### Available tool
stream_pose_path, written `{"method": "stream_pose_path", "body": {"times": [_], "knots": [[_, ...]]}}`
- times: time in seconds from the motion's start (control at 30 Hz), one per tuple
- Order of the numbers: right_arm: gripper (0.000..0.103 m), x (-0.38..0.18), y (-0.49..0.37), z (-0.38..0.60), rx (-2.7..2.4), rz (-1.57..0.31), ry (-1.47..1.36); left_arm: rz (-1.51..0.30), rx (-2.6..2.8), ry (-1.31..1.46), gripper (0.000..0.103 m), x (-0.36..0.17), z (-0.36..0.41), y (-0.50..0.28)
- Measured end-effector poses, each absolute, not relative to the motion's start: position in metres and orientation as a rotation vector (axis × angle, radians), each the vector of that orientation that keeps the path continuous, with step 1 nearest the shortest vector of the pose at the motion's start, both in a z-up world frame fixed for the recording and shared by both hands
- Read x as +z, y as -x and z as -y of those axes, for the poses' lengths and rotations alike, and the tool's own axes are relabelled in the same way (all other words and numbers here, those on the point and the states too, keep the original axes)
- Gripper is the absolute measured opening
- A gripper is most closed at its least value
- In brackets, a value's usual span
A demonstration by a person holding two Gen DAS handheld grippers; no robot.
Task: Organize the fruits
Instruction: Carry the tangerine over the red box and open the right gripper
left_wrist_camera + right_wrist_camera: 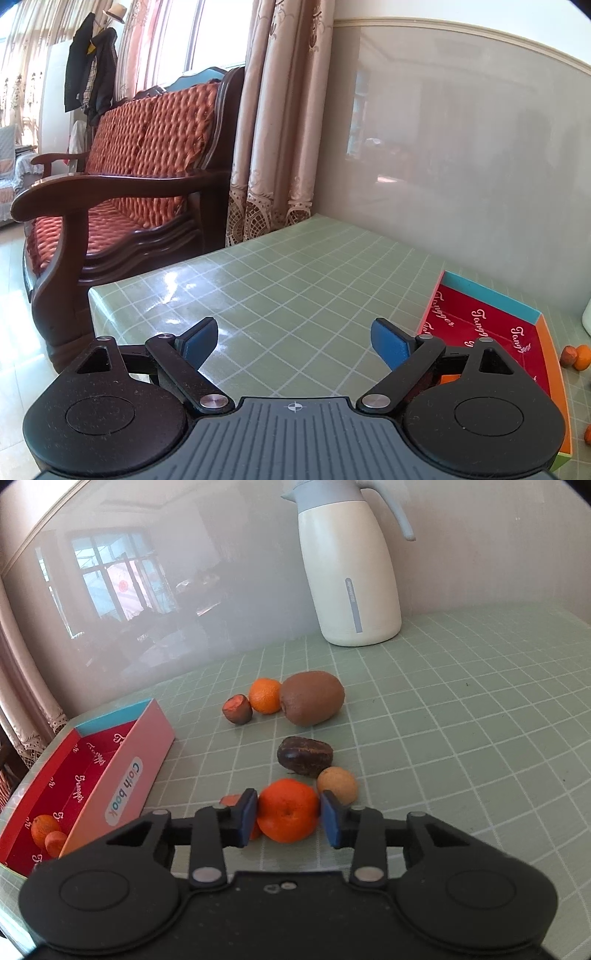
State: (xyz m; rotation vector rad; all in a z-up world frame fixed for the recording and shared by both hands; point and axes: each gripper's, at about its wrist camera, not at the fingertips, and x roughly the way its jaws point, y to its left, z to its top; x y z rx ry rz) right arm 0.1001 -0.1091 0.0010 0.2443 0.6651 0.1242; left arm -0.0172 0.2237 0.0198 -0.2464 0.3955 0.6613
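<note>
My right gripper (pixel 289 814) is shut on an orange mandarin (pixel 288 810) just above the table. Beyond it lie a tan round fruit (pixel 338 785), a dark brown fruit (pixel 305 756), a kiwi (pixel 312 698), a small mandarin (pixel 264 695) and a reddish fruit (pixel 238 709). Another orange piece (pixel 231 799) is half hidden behind the left finger. The red-lined box (pixel 86 775) at left holds two small mandarins (pixel 44 829). My left gripper (pixel 293 341) is open and empty over the table, left of the box (pixel 491 325).
A white thermos jug (pixel 349 565) stands at the back by the wall. In the left wrist view a wooden sofa (pixel 122 177) and a curtain (pixel 273 122) lie beyond the table's left edge (pixel 110 295). Two fruits (pixel 576 356) lie right of the box.
</note>
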Motion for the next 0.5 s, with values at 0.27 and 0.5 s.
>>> {"method": "stream_pose_path", "body": {"times": [0.27, 0.5], "knots": [[0.036, 0.012, -0.092, 0.111, 0.102, -0.599, -0.212, -0.387, 0.673, 0.253, 0.090, 0.020, -0.226, 0.020], [0.036, 0.017, -0.090, 0.097, 0.153, -0.585, -0.181, -0.381, 0.695, 0.253, 0.090, 0.021, -0.229, 0.026]]}}
